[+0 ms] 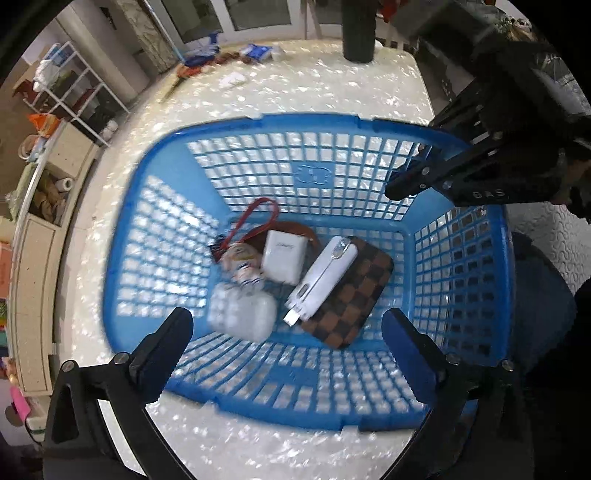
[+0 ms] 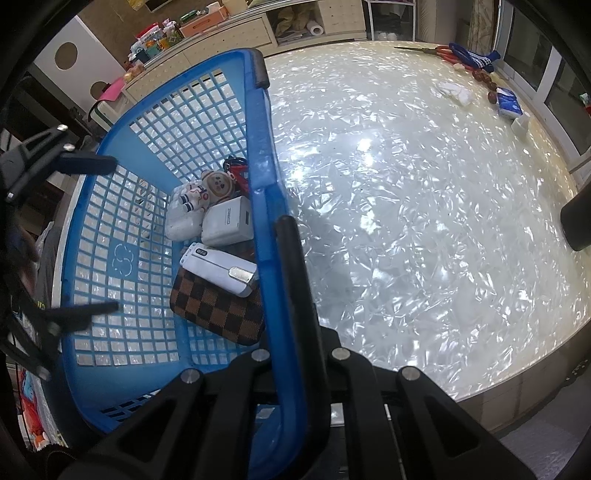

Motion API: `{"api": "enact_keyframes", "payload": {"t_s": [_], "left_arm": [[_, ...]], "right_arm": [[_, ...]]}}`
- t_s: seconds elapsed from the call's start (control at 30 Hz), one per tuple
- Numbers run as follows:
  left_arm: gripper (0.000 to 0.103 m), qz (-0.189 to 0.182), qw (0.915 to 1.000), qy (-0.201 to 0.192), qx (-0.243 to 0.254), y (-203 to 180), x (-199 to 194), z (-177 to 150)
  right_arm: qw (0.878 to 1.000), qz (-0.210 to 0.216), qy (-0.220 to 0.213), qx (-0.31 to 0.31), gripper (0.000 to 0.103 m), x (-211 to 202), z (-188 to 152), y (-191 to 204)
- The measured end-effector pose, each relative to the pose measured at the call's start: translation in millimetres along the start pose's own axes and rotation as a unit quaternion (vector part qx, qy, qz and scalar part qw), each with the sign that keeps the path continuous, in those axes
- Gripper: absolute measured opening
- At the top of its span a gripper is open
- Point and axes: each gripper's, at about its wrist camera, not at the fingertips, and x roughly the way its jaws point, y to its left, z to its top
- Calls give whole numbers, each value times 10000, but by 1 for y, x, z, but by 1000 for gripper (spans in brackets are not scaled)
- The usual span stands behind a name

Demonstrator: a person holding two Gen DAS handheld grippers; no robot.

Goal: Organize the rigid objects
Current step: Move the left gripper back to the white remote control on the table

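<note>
I read this as the moment just after a drop: my left gripper (image 1: 288, 332) hangs over the blue basket (image 1: 461, 140) with its tongs wide apart and nothing between them. Below it, going left to right across the basket floor, lie a white case (image 1: 243, 314), blurred, with a small astronaut doll (image 1: 242, 264) and its red strap (image 1: 258, 218) just behind, then a white charger block (image 1: 282, 256), a white power bank (image 1: 323, 282) and the checkered pouch (image 1: 354, 299) it rests on; all are bunched toward the near left corner. My right gripper (image 2: 284, 229) has its tongs together, clamped on the basket's right rim, which I take to be steadying it. The next move, I judge, calls for taking the left gripper clear of the wall and fetching whatever rigid piece is left. On the table (image 2: 406, 221) the only candidates sit along the far edge: scissors (image 2: 428, 50), a blue cloth thing (image 2: 476, 59), a white lump (image 2: 456, 92), a blue pack (image 2: 509, 103). A dark cylinder (image 1: 358, 33) stands at the far edge too, and the reach is long.
</note>
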Motion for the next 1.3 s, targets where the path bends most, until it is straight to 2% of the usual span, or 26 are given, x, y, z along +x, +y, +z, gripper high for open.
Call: {"api": "enact_keyframes", "payload": {"t_s": [0.13, 0.33, 0.5, 0.63, 0.77, 0.87, 1.0, 1.13, 1.2, 1.3], "left_arm": [[103, 182, 9993, -239, -232, 9, -30, -17], [103, 175, 9956, -486, -783, 32, -65, -59], [103, 171, 9911, -331, -1281, 49, -71, -107], [103, 37, 9827, -256, -1832, 63, -65, -141], [102, -507, 9645, -116, -2588, 75, -43, -164], [102, -482, 9536, 112, -2968, 79, -22, -171], [102, -386, 9311, 464, -3597, 87, 5, -178], [102, -37, 9248, 427, -3781, 89, 14, -173], [102, -64, 9139, 278, -4050, 93, 15, -171], [102, -155, 8861, 69, -4631, 105, 15, -172]], "right_arm": [[10000, 3, 24, -36, 5, 0, 1, -1], [9999, -48, 51, -106, 5, 1, 2, 1], [9998, -82, 79, -130, 5, 2, 2, 3], [9998, -86, 89, -134, 5, 3, 2, 2], [9998, -93, 94, -144, 5, 4, 1, 2], [9998, -109, 96, -157, 5, 4, 1, 3], [9998, -99, 94, -165, 5, 5, 1, 3], [9998, -67, 84, -156, 6, 5, 1, 3], [9998, -51, 85, -150, 6, 6, 1, 3], [9998, -40, 84, -159, 6, 7, 2, 3]]}}
